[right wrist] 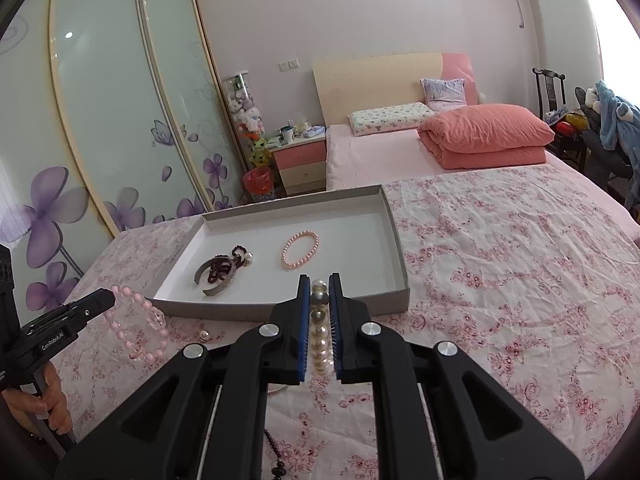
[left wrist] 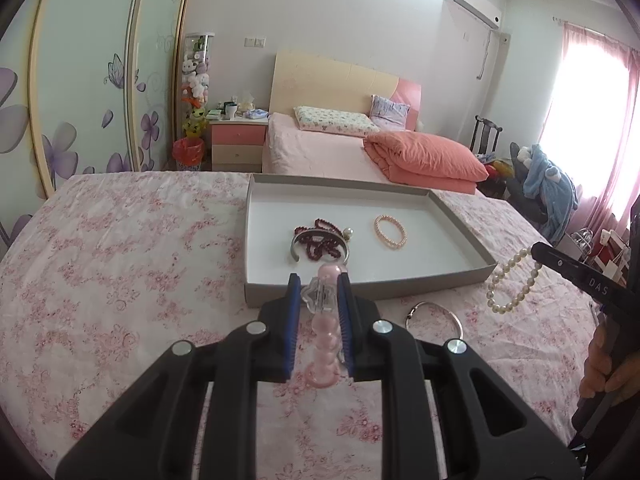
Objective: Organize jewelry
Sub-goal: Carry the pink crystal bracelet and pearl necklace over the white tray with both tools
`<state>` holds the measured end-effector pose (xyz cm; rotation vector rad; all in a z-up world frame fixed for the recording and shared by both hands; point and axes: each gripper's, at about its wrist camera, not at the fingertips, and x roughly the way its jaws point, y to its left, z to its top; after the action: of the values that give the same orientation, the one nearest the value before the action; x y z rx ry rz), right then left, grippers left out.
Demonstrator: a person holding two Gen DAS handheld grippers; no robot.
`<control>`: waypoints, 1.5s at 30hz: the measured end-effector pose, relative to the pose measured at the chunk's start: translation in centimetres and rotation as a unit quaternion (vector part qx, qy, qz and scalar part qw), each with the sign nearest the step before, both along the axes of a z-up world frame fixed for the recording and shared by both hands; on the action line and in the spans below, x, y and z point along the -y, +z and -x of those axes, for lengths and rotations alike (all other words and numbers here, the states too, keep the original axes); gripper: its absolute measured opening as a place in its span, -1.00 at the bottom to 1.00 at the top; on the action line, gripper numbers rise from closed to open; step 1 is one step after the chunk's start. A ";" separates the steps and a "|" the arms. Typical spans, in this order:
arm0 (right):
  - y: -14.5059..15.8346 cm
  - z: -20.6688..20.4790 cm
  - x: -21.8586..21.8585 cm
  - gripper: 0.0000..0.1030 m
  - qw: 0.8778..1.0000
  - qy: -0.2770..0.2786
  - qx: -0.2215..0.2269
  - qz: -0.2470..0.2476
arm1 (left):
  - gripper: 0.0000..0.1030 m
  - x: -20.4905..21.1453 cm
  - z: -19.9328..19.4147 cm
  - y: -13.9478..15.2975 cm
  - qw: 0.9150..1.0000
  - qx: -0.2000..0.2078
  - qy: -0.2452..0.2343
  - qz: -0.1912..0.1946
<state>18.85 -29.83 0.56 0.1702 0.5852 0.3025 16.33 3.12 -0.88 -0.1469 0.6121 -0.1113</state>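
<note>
My left gripper (left wrist: 318, 280) is shut on a pink bead bracelet with a clear charm (left wrist: 325, 334), held just before the near wall of the grey tray (left wrist: 360, 286). The same bracelet hangs from it in the right wrist view (right wrist: 136, 332). My right gripper (right wrist: 319, 280) is shut on a white pearl bracelet (right wrist: 320, 340), also near the tray's (right wrist: 280, 310) front wall; it dangles at right in the left wrist view (left wrist: 514, 280). In the tray lie a peach pearl bracelet (left wrist: 390, 231), a dark red bead string (left wrist: 320, 242) and a silver cuff (right wrist: 214, 278).
A silver bangle (left wrist: 434, 316) lies on the floral bedspread before the tray. A loose pearl (right wrist: 205, 335) and a dark bead string (right wrist: 276, 460) lie on the spread near me. A second bed, a nightstand and wardrobe doors stand behind.
</note>
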 end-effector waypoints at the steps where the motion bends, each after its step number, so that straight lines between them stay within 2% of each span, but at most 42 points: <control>1: 0.1 0.1 -0.1 -0.80 1.000 0.000 0.003 0.000 | -0.63 0.1 0.1 0.2 1.000 0.004 0.000 0.000; 7: 1.2 0.7 -0.7 -0.80 1.000 0.004 0.024 -0.004 | -0.63 0.5 0.7 1.6 0.999 0.033 0.010 -0.002; 19: 4.3 2.6 -2.5 -0.80 0.995 0.011 0.101 -0.001 | -0.63 2.1 1.5 4.9 0.995 0.093 0.034 -0.015; 26: 5.5 3.2 -3.2 -0.80 0.991 0.016 0.130 0.002 | -0.63 3.2 1.9 6.1 0.992 0.118 0.042 -0.025; 36: 6.0 1.2 -3.9 -0.80 0.991 0.015 0.136 0.001 | -0.63 4.1 0.4 6.6 0.991 0.122 0.040 -0.032; 45: 5.9 -3.2 -4.7 -0.80 0.993 0.009 0.120 0.000 | -0.63 4.0 -4.6 6.0 0.993 0.106 0.043 -0.026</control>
<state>22.03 -25.14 6.42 0.1271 0.3480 0.3352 20.97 -0.88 5.08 -0.1094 0.3960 -0.0264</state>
